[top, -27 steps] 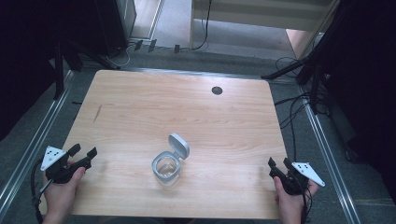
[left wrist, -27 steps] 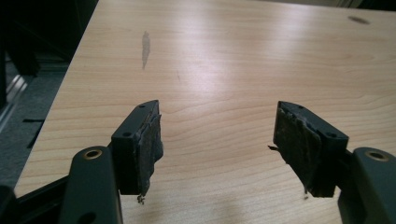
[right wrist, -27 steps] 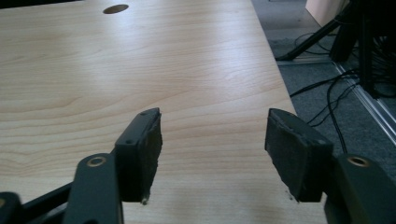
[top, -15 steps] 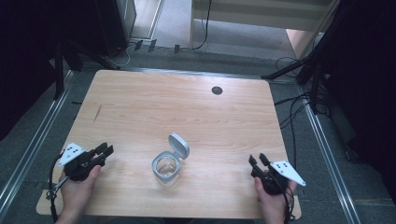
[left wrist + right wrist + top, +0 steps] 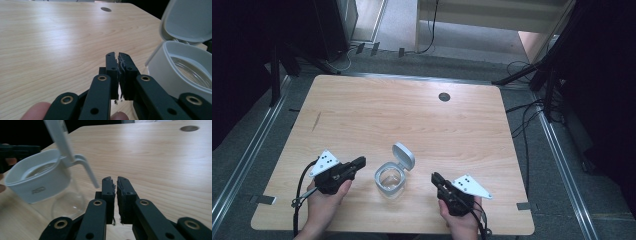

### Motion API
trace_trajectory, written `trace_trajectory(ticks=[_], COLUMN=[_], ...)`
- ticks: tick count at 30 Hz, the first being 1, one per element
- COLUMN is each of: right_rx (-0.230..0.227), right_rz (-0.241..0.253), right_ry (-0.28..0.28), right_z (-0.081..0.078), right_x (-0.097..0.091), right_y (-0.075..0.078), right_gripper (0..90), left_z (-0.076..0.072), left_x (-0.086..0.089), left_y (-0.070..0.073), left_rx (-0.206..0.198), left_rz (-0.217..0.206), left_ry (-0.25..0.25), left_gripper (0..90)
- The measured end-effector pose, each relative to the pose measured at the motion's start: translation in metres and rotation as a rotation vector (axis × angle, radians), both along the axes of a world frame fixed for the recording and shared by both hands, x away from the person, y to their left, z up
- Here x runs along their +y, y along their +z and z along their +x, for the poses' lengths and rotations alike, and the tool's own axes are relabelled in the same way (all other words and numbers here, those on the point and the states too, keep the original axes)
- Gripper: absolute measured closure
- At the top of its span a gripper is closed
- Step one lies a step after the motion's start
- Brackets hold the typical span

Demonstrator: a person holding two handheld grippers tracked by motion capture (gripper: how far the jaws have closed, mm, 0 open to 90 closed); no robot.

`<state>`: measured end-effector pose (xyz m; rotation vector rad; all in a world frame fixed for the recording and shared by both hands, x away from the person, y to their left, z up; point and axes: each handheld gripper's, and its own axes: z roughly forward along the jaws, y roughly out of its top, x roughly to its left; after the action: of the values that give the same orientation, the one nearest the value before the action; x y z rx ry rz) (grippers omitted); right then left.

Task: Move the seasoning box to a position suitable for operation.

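I am holding both grippers low at the bottom of the high view, flanking a clear jar (image 5: 390,181) that is standing upright at the lower centre of the wooden surface (image 5: 377,112). Its white flip lid (image 5: 403,155) is hinged open and tilting toward the upper right. The left gripper (image 5: 360,161) is sitting just beside the jar's left side, fingers pressed together and holding nothing, pointing toward the jar. The right gripper (image 5: 434,176) is sitting near the jar's right side, fingers likewise pressed together and empty. In the left gripper view the jar is lying to the right of the fingers; in the right gripper view, to their left. I am judging the left gripper slightly nearer, so both must spread before any grasp.
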<state>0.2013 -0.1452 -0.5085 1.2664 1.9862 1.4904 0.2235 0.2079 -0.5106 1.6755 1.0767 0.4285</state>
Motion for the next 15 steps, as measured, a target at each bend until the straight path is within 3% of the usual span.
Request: trace_trajectory(ticks=[9, 15], right_rx=[0.063, 0.074], right_rz=[0.015, 0.024], right_ry=[0.078, 0.103], right_z=[-0.007, -0.010], right_x=[0.046, 0.057], right_y=[-0.008, -0.008], right_gripper=[88.7, 88.6], left_z=[-0.005, -0.011], left_x=[-0.017, -0.026], left_y=[-0.005, -0.004], left_rx=[0.014, 0.008], left_rz=[0.030, 0.047], left_ry=[-0.069, -0.107], left_gripper=[90.0, 90.0])
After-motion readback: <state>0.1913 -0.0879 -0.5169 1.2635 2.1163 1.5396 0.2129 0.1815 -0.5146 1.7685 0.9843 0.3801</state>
